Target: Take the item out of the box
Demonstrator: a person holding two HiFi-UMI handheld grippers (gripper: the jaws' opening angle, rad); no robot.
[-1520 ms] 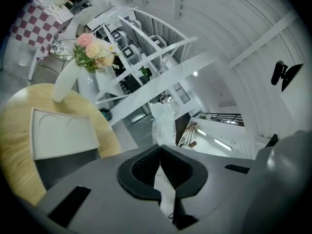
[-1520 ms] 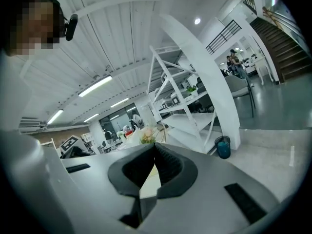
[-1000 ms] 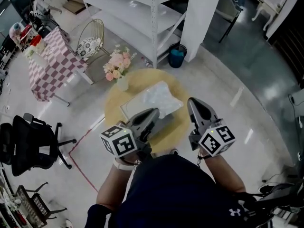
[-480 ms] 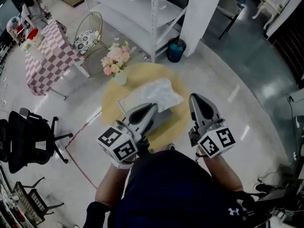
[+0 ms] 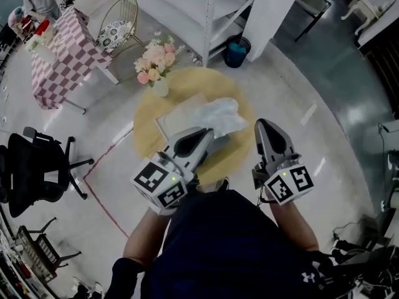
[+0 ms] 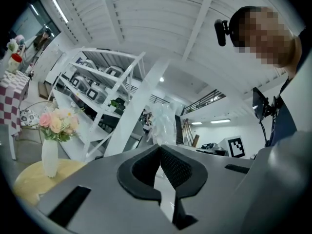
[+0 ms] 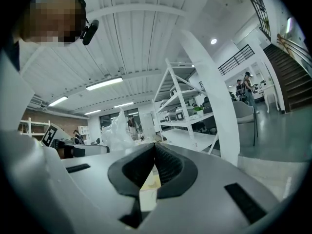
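A round yellow table (image 5: pixel 237 157) carries a flat pale box (image 5: pixel 177 118). A crumpled clear plastic bag (image 5: pixel 222 115) hangs bunched over the box's right side. My left gripper (image 5: pixel 207 134) is shut on the bag's lower edge. In the left gripper view, the plastic bag (image 6: pixel 163 126) sticks up from between the closed tips of the left gripper (image 6: pixel 159 147). My right gripper (image 5: pixel 267 124) hovers at the table's right edge, apart from the bag. Its jaws are shut with nothing seen between them. In the right gripper view the bag (image 7: pixel 116 128) shows left of the right gripper (image 7: pixel 155 145).
A white vase of pink flowers (image 5: pixel 159 83) stands at the table's far-left edge. White shelving (image 5: pixel 187 5) and a blue bin (image 5: pixel 237 52) lie beyond. A checkered table (image 5: pixel 62 58), a gold chair (image 5: pixel 118 33) and a black office chair (image 5: pixel 31 173) stand to the left.
The plastic bag has bunched up and shifted right off the box, held by the left gripper. The right gripper has stayed at the table's right edge.
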